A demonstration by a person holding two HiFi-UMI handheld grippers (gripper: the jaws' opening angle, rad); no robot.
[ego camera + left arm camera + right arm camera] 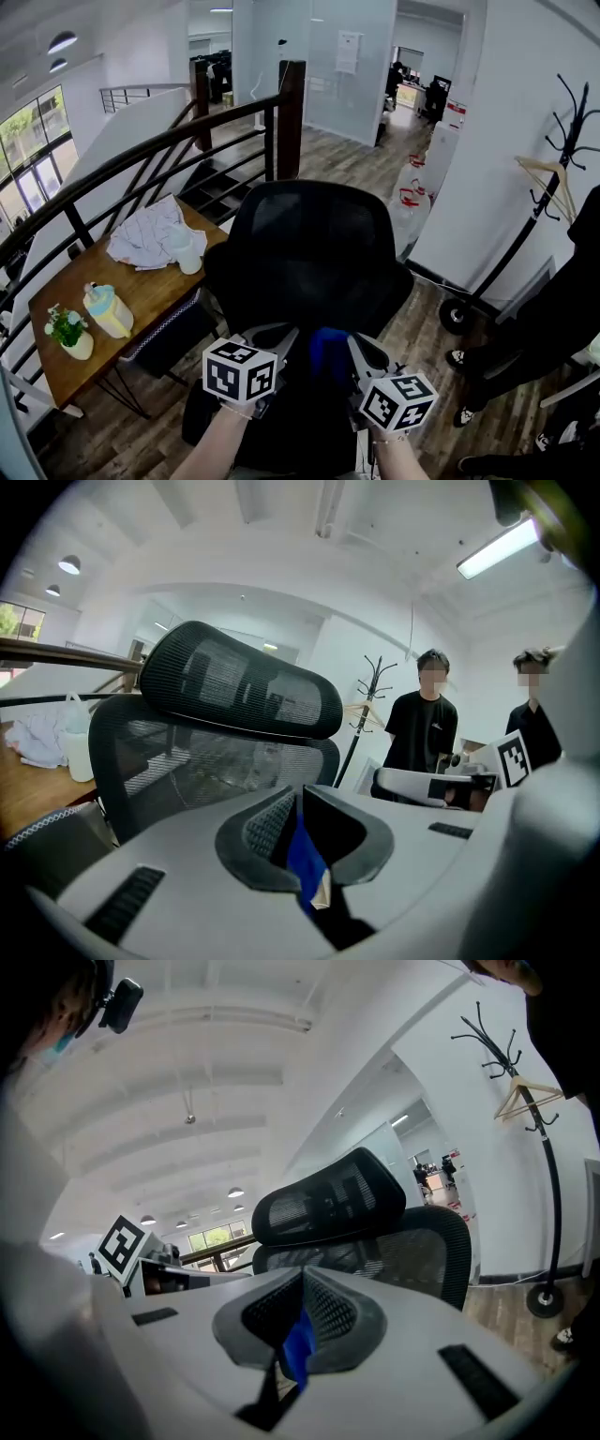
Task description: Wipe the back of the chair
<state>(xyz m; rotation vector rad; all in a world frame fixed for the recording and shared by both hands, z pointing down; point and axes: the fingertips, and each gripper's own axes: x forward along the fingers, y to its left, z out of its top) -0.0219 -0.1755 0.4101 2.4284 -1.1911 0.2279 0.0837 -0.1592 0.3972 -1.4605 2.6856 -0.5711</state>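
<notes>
Pinching the blue cloth point(328, 349), left gripper point(298, 836) and right gripper point(300, 1321) jaws press closed; chair back point(309, 244) lies just ahead.

wooden table point(155, 291): crumpled white cloth point(142, 234) | white container point(187, 251) | potted plant point(67, 333) | yellow jug point(109, 311)

Office: mesh chair point(309, 253), coat stand point(457, 315)
</notes>
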